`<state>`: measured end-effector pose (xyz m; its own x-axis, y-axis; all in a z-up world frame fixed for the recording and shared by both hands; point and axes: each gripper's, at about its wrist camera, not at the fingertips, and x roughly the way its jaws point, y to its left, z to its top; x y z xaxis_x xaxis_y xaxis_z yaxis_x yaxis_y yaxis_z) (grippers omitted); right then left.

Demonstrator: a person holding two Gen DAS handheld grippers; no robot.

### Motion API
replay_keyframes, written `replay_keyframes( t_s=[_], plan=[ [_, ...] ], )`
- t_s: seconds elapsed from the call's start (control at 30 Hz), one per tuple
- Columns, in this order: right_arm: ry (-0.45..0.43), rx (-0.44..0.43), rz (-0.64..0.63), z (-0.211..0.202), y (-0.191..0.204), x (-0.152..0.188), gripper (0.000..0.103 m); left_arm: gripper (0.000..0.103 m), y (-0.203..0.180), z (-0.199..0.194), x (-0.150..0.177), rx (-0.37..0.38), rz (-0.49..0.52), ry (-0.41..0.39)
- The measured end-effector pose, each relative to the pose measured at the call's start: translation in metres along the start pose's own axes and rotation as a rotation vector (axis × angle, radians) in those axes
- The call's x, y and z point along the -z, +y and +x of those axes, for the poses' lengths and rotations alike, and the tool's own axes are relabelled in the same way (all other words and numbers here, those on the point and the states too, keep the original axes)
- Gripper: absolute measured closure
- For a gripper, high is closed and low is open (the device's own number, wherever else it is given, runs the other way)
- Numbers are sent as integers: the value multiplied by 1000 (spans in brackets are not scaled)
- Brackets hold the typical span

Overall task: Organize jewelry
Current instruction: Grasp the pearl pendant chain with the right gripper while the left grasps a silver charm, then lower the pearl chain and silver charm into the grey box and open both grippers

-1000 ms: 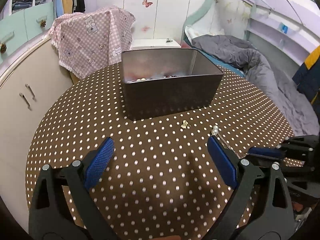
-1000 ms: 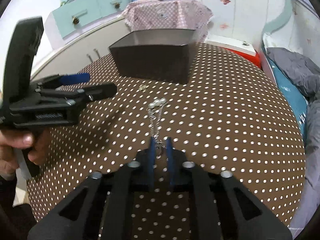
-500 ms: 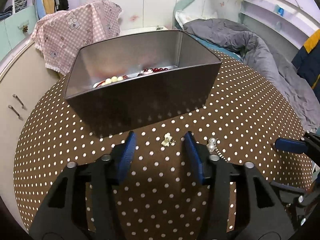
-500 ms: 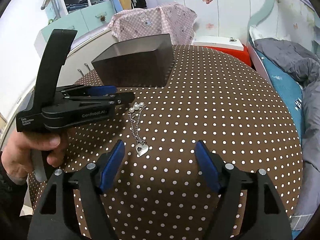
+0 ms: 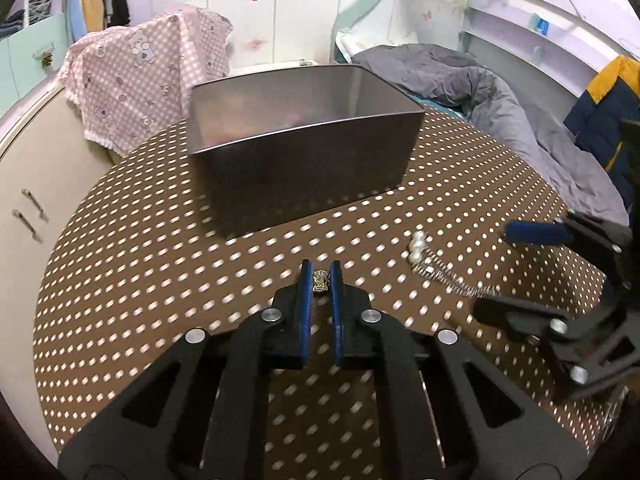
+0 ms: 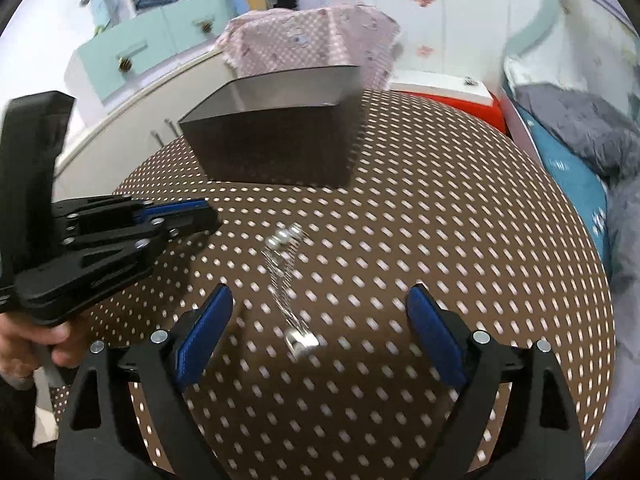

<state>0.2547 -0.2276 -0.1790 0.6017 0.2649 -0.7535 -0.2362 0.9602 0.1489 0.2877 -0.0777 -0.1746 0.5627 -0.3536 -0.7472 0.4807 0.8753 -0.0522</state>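
My left gripper (image 5: 321,280) is shut on a small gold earring (image 5: 320,281) just above the brown dotted tablecloth (image 5: 140,280), in front of the dark metal box (image 5: 304,168). A silver chain necklace with pearls (image 5: 418,250) and a heart pendant lies to its right. In the right wrist view the necklace (image 6: 286,276) lies between my open right gripper's (image 6: 320,332) fingers, pendant (image 6: 302,342) nearest. The left gripper (image 6: 180,216) shows there at the left. The box (image 6: 280,148) stands behind.
A pink checked cloth (image 5: 140,76) covers something behind the table. A cream cabinet (image 5: 28,184) stands left. A bed with grey bedding (image 5: 480,92) lies right. A red-and-white box (image 6: 448,96) sits beyond the table's far edge.
My left gripper closed on the small earring and drew back a little from the box. My right gripper, which had let go of the necklace pendant, stays open over the chain.
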Motion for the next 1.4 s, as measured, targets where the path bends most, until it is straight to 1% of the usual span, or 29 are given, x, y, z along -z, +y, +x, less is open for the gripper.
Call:
replay_keyframes(
  t_s=[0.1,0.17,0.2,0.27,0.3,0.37,0.43,0.53,0.63,0.77,0.83,0.93,1.03,1.17,1.33,1.4],
  plan=[
    [12,22,-59,16,17,-14,20,95,9,-10,3,-7,-22,-10],
    [40,49,-87,29,23,-19,35,95,15,-19,6,-11,-35,-20],
    [38,82,-113,32,28,-21,40,95,17,-21,7,-13,-36,-23],
    [37,75,-142,32,35,-22,68,95,21,-29,8,-17,-42,-32],
    [36,79,-152,32,37,-21,75,95,25,-33,9,-15,-48,-39],
    [40,80,-154,30,37,-20,95,95,30,-38,10,-9,-65,-48],
    [44,63,-142,27,35,-18,97,95,34,-43,10,-9,-79,-59],
    [18,-12,-86,10,27,-16,97,95,40,-52,10,-1,-94,-81],
    [-17,-68,-39,-11,22,-19,97,95,43,-63,6,5,-103,-112],
    [-88,-125,-13,-50,15,-34,97,95,44,-80,-4,17,-97,-156],
    [-129,-150,-12,-70,15,-48,97,95,46,-89,-10,18,-91,-180],
    [-182,-158,-31,-93,18,-70,97,95,47,-105,-24,19,-82,-221],
    [-230,-148,-64,-113,25,-96,97,95,47,-117,-39,13,-65,-255],
    [-268,-133,-98,-126,32,-125,97,95,47,-127,-64,27,-44,-283],
    [-286,-128,-98,-132,29,-155,97,95,44,-120,-93,58,-18,-278],
    [-287,-127,-98,-129,29,-159,97,95,41,-115,-101,76,-13,-271]
  ],
)
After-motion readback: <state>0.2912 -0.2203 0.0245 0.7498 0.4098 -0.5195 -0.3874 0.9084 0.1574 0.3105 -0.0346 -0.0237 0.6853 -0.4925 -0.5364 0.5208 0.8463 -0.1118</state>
